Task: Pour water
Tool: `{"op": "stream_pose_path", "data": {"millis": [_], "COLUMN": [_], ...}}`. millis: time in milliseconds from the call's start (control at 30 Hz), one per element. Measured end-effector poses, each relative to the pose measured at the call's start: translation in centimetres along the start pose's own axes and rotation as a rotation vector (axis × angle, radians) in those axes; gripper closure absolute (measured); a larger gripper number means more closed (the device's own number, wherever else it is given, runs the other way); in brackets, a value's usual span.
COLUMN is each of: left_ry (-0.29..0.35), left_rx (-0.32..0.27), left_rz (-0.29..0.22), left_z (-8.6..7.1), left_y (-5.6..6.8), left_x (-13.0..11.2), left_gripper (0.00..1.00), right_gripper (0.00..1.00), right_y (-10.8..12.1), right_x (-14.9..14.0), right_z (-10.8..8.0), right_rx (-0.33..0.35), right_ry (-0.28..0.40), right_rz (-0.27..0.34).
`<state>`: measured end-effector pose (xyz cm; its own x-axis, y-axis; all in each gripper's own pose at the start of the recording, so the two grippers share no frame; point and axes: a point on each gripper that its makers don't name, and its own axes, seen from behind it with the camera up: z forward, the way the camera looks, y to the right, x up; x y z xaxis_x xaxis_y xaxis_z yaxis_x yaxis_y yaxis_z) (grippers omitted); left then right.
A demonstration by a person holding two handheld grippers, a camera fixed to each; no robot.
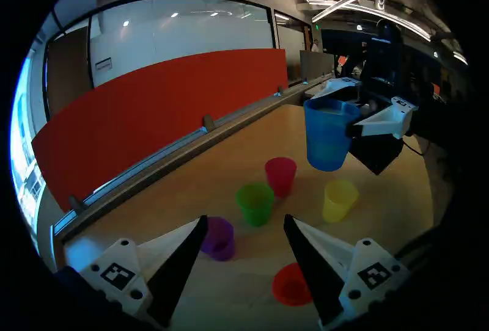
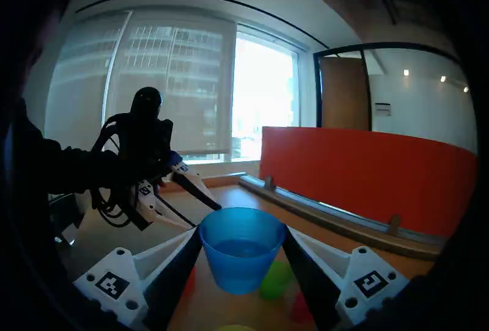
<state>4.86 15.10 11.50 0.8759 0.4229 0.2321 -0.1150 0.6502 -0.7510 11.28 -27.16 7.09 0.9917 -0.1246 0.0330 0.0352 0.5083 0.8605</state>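
My right gripper (image 2: 242, 239) is shut on a blue cup (image 2: 241, 248) with water in it, held upright above the table. In the left gripper view the same blue cup (image 1: 328, 134) hangs at the right, clamped by the right gripper (image 1: 354, 124), over a yellow cup (image 1: 338, 200). My left gripper (image 1: 244, 233) is open and holds nothing. Beyond its fingers stand a green cup (image 1: 255, 204), a red cup (image 1: 280, 176) and a purple cup (image 1: 219, 238). An orange-red cup (image 1: 291, 284) sits close by its right finger. Below the held cup I see the green cup (image 2: 275, 279).
The wooden table (image 1: 257, 135) ends at a rail and an orange divider panel (image 1: 153, 111) on the far side. In the right gripper view a person's dark sleeve (image 2: 55, 169) reaches to the left gripper (image 2: 168, 193) at the left. A bright window (image 2: 263, 96) lies behind.
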Motion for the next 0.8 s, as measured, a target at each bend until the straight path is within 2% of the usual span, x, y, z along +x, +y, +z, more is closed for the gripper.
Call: {"op": "stream_pose_path", "data": {"millis": [467,800], "left_ry": [-0.036,-0.119], "left_rx": [-0.028,-0.080], "left_rz": [0.009,0.006], "left_z": [1.2,2.6], "left_y": [0.5,1.2], "left_x": [-0.3,-1.9], "left_gripper": [0.08,0.08], "right_gripper": [0.07,0.08], "right_y": [0.2,0.3], "right_x": [-0.2,-0.2], "right_z": [-1.6,-2.5], "right_rx": [-0.006,-0.006], "right_ry": [-0.015,-0.022], "right_rz": [-0.012,-0.020]}}
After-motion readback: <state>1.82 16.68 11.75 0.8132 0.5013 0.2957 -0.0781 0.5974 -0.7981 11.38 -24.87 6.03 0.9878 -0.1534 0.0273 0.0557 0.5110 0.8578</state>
